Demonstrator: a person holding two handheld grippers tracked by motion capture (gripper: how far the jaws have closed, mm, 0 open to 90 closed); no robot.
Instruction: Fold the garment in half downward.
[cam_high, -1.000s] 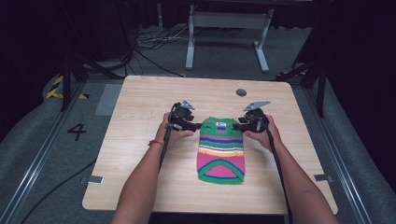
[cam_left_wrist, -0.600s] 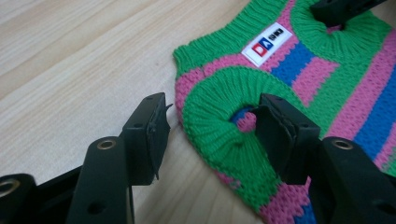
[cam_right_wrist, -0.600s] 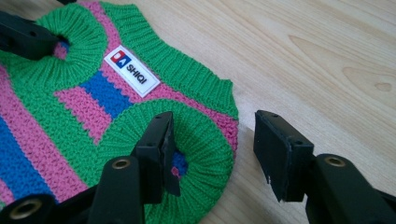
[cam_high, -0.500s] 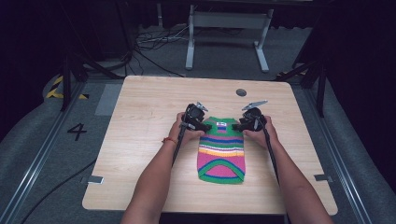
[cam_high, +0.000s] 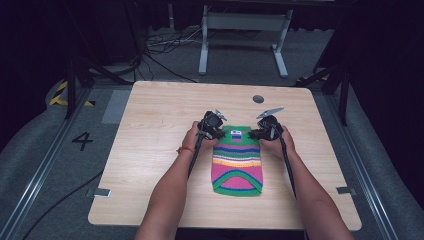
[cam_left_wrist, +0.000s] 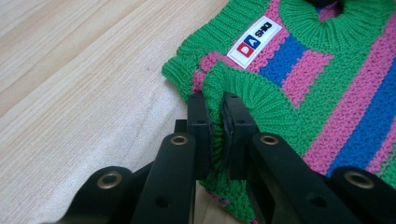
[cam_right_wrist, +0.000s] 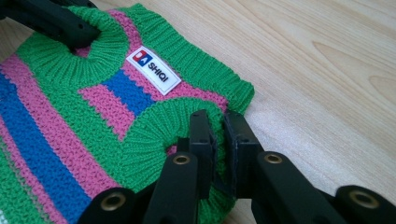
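A small knitted sweater (cam_high: 237, 160) with green, pink, blue and yellow stripes lies flat on the wooden table (cam_high: 150, 150), its collar at the far end. My left gripper (cam_high: 218, 132) is at its left shoulder. In the left gripper view, the left gripper (cam_left_wrist: 215, 100) has just closed and is shut on the green ribbed armhole edge of the sweater (cam_left_wrist: 289, 70). My right gripper (cam_high: 252, 133) is at the right shoulder. The right gripper (cam_right_wrist: 219, 116) has likewise just closed on the other armhole rib of the sweater (cam_right_wrist: 93, 102). A white label (cam_right_wrist: 153, 70) sits below the collar.
A small dark round disc (cam_high: 258, 99) lies on the table beyond the sweater. Past the far edge, a metal stand (cam_high: 242, 30) and cables rest on the floor. Bare wood lies on both sides of the sweater.
The left gripper slid rightward onto the sweater's left shoulder. Both grippers' jaws have come together on the armhole edges. The right hand stayed where it was.
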